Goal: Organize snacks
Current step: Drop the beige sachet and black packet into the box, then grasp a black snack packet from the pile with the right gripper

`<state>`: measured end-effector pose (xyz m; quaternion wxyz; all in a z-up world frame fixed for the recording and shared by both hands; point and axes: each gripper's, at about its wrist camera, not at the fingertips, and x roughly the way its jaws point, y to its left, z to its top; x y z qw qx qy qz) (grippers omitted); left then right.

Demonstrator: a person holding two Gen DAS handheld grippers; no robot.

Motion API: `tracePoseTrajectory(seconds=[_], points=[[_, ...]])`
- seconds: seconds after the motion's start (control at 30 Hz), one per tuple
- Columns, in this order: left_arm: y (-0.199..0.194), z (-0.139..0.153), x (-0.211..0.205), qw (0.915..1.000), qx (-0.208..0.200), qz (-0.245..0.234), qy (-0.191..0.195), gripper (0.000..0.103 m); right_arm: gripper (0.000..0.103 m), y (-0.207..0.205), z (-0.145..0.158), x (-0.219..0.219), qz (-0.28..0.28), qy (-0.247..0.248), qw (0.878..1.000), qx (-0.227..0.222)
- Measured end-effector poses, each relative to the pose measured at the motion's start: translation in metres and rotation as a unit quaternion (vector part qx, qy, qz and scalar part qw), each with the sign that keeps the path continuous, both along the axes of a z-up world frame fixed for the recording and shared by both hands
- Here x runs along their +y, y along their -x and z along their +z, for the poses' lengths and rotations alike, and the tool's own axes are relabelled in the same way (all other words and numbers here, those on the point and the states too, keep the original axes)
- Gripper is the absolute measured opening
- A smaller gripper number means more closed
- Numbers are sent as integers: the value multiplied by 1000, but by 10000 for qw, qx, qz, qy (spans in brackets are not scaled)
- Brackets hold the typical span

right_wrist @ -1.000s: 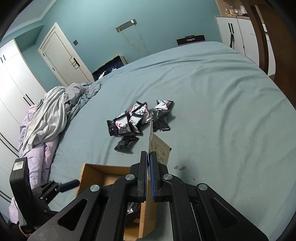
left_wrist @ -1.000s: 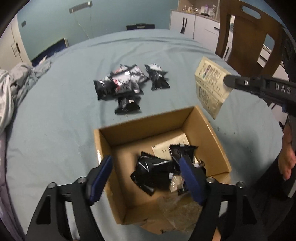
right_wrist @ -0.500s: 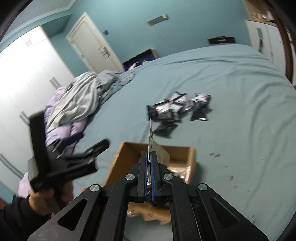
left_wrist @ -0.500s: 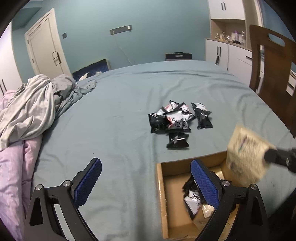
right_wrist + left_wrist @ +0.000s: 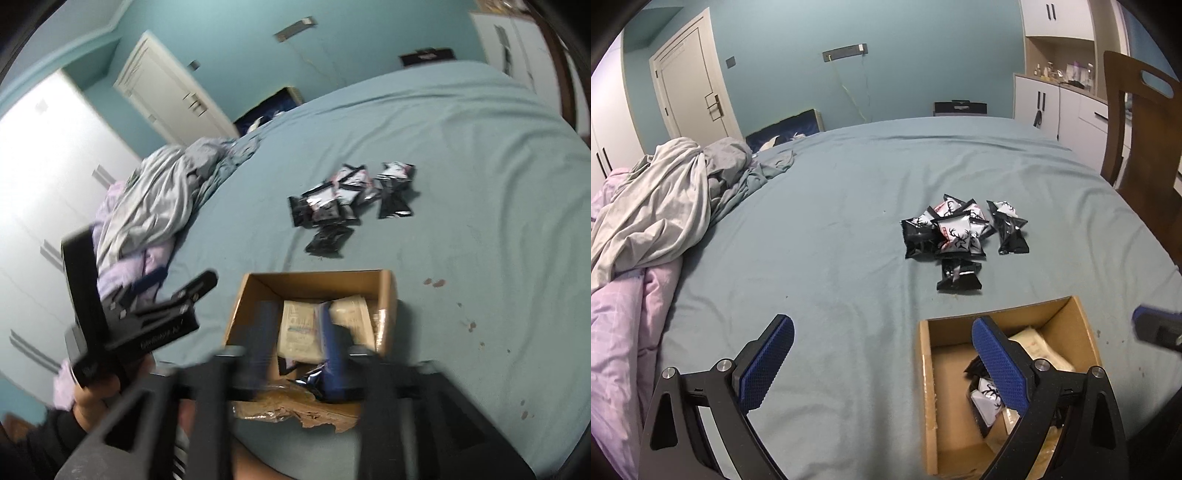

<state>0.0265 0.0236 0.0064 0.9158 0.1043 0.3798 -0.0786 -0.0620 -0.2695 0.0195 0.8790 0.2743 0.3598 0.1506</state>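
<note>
An open cardboard box (image 5: 925,373) (image 5: 386,295) sits on the blue bedsheet near the front edge. It holds cream packets (image 5: 299,326) (image 5: 1039,345) and black snack packets (image 5: 988,400). A pile of black-and-white snack packets (image 5: 955,232) (image 5: 347,199) lies beyond the box. My left gripper (image 5: 882,365) is open and empty, left of the box; it also shows in the right wrist view (image 5: 177,295). My right gripper (image 5: 295,332) is open and blurred above the box, with a cream packet lying below between its fingers. Its tip shows in the left wrist view (image 5: 1156,326).
Crumpled grey and lilac bedding (image 5: 653,206) (image 5: 155,206) lies at the left. A wooden chair (image 5: 1141,147) stands at the right. White cabinets (image 5: 1049,96) and a door (image 5: 690,92) line the teal wall. Brown paper (image 5: 295,408) lies at the box's near side.
My right gripper has opened and let go of the cream packet, which now lies in the box. My left gripper has moved left, away from the box.
</note>
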Motion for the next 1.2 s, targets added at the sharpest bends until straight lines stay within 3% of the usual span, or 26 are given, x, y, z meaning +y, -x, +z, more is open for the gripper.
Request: tracePoseTrajectory(seconds=[0.07, 0.17, 0.27, 0.37, 0.53, 0.73, 0.97, 1.2], points=[[1, -1, -1, 10000, -16, 13, -54, 99, 64, 5, 1, -6, -336, -139, 9993, -48], [1, -2, -1, 10000, 44, 7, -71, 99, 69, 9, 3, -23, -644, -295, 9975, -49], [-1, -4, -1, 9999, 141, -13, -21, 99, 72, 4, 0, -38, -972, -125, 9948, 264], [-4, -7, -1, 9999, 131, 70, -85, 99, 72, -13, 1, -50, -919, -82, 9944, 515], [-15, -16, -4, 9988, 482, 27, 70, 99, 72, -55, 5, -62, -988, 330, 9918, 738], [-21, -22, -16, 9973, 718, -138, 79, 99, 72, -113, -28, -57, -745, -56, 9878, 1367], [-23, -23, -19, 9965, 786, -202, 181, 99, 72, -194, -41, -39, -429, 390, 9909, 1217], [-33, -30, -25, 9962, 808, -272, 162, 99, 72, -255, -70, -15, -80, 846, 9867, 1383]])
